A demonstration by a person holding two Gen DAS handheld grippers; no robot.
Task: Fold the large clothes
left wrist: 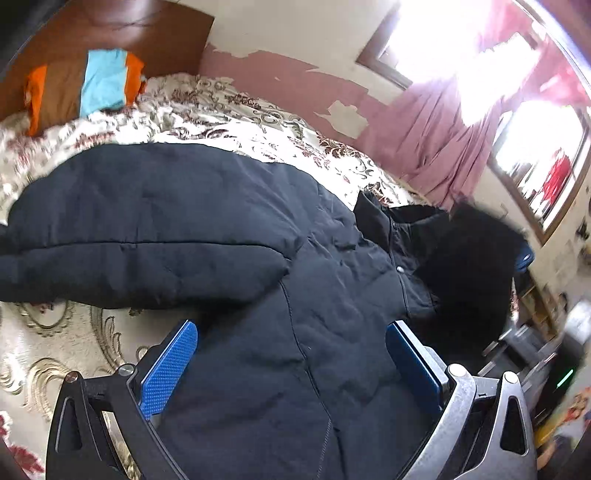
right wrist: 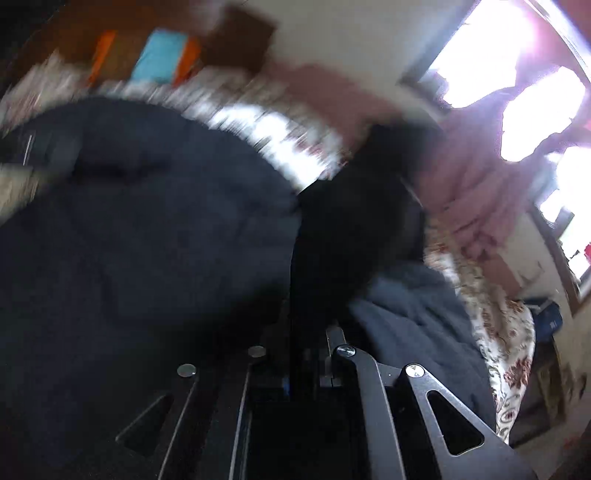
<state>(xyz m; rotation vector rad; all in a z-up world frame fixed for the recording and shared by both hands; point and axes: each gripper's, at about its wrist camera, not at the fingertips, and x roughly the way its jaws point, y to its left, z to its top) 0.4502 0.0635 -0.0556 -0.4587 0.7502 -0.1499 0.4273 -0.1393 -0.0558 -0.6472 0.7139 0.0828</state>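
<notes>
A large dark navy padded jacket [left wrist: 221, 229] lies spread on a floral bedspread [left wrist: 229, 118]. One sleeve [left wrist: 140, 266] is folded across toward the left. Its black fur-trimmed hood [left wrist: 476, 251] lies at the right. My left gripper [left wrist: 291, 347] is open, its blue pads on either side of the jacket's body, hovering over it. In the blurred right wrist view my right gripper [right wrist: 306, 332] is shut on a dark fold of the jacket [right wrist: 147, 240] near the black hood [right wrist: 362, 221]. The fingertips are buried in the fabric.
An orange, brown and blue pillow [left wrist: 88, 85] leans on the wooden headboard [left wrist: 122, 29] at the far end. Pink curtains [left wrist: 436, 140] and bright windows are on the right wall. Shelving and clutter [left wrist: 539, 332] stand beyond the bed's right edge.
</notes>
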